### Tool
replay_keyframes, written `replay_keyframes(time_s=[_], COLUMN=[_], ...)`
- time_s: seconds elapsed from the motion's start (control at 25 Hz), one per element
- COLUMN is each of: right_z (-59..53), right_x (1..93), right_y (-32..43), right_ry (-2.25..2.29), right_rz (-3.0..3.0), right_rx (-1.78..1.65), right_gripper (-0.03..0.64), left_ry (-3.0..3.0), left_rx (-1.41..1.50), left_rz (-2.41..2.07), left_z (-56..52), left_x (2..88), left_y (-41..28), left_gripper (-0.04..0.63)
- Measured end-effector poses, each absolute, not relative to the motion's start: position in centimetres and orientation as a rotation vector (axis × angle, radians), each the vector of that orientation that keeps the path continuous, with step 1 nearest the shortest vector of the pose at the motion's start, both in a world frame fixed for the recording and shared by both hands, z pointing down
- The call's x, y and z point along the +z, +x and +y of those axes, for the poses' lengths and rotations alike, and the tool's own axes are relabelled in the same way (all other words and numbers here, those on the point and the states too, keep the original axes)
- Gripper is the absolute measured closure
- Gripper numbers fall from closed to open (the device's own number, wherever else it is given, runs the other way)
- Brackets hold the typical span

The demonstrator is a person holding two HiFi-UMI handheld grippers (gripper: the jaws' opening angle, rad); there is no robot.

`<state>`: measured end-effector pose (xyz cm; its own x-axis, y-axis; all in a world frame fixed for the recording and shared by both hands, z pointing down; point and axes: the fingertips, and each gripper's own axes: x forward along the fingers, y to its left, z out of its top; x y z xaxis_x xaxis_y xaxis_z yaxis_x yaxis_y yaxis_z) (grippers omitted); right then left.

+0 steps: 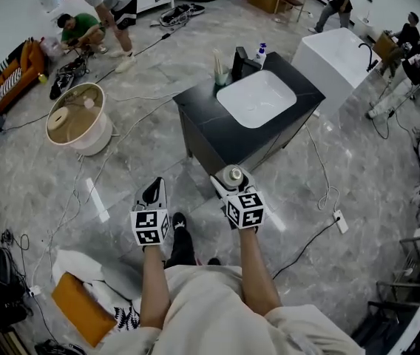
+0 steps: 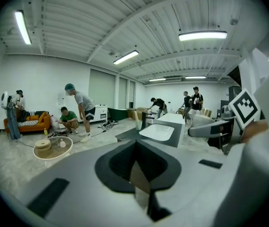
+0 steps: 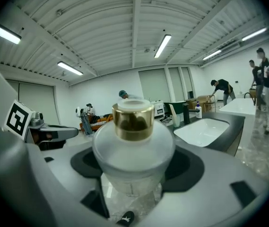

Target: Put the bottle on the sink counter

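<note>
A frosted glass bottle [image 3: 133,150] with a gold collar and white cap stands upright between the jaws of my right gripper [image 3: 133,178], which is shut on it. In the head view the bottle [image 1: 232,174] and right gripper [image 1: 233,180] hang over the floor, just short of the near edge of the black sink counter [image 1: 202,120]. Its white basin [image 1: 257,97] lies beyond. My left gripper [image 1: 153,191] is beside the right one, further left. Seen in its own view, the left gripper [image 2: 137,169] has its jaws together with nothing held.
At the counter's far edge stand a tall pale cup [image 1: 219,71], a black faucet [image 1: 240,61] and a small blue-capped bottle [image 1: 261,52]. A round beige tub [image 1: 79,117] sits on the floor at left, a white bathtub [image 1: 336,58] at right. Cables cross the floor; several people work around the room.
</note>
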<state>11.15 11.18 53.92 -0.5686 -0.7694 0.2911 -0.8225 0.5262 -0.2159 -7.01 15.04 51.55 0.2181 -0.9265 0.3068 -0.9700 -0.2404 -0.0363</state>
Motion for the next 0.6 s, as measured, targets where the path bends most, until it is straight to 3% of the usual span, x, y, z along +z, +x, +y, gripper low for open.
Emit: replay_keyframes(time_s=[0.6], right_z=[-2.1], right_x=[53.1], right_y=[7.5], right_ry=[1.492], right_rz=[-2.518], right_rx=[0.524], right_gripper=[0.287], left_ry=[2.462], left_rx=[0.41], left_rz=[-1.681], left_z=[-0.5], left_x=[48.9], left_y=[-10.2], left_gripper=[0.589])
